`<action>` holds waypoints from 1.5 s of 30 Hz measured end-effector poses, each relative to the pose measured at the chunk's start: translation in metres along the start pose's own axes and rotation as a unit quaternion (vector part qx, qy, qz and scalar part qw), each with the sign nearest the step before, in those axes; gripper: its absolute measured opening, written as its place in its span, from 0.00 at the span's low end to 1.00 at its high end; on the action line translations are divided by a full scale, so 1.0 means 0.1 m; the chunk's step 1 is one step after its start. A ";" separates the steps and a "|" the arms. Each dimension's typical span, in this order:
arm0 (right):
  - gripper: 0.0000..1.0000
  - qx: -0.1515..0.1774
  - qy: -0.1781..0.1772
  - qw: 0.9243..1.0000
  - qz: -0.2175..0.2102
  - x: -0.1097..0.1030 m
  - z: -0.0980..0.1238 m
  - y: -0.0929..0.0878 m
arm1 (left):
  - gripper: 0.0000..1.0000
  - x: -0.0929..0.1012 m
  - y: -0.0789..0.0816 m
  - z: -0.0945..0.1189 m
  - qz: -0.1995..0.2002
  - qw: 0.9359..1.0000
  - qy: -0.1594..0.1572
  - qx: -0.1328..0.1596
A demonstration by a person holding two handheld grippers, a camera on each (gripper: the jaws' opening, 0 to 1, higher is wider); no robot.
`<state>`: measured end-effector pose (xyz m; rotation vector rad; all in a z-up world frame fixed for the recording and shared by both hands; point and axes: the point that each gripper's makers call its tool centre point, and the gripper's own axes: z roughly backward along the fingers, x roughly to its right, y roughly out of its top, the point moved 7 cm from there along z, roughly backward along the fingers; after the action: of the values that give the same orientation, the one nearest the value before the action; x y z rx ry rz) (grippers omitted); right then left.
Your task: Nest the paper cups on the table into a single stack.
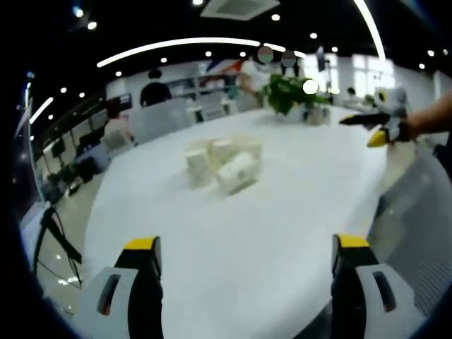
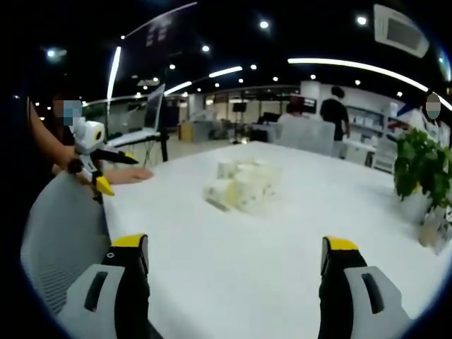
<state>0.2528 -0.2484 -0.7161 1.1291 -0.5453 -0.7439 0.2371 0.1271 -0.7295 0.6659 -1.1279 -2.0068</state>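
Cups (image 1: 222, 164) lie clustered mid-tabletop (image 1: 268, 233), well ahead of both grippers; at least one lies on its side. Left gripper (image 1: 246, 258) and right gripper (image 2: 235, 258) hang over the near edge, fingers spread, empty. Neither is clearly nearer.

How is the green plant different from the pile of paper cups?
The plant is green and leafy, while the paper cups are pale, almost the table's colour. The plant stands upright, while at least one of the cups lies tipped on its side. The plant sits near the table's far edge in the left gripper view; the cups cluster nearer the middle. Both rest on the white table.
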 end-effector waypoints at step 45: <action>0.91 0.009 0.021 1.000 -0.021 0.21 -1.13 0.21 | 0.99 -0.05 0.02 -0.03 0.020 1.000 0.004 0.002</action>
<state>0.3532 -0.1919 -0.7342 1.1738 -0.4940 -0.7514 0.2428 0.1293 -0.7289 0.6483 -1.1311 -1.9665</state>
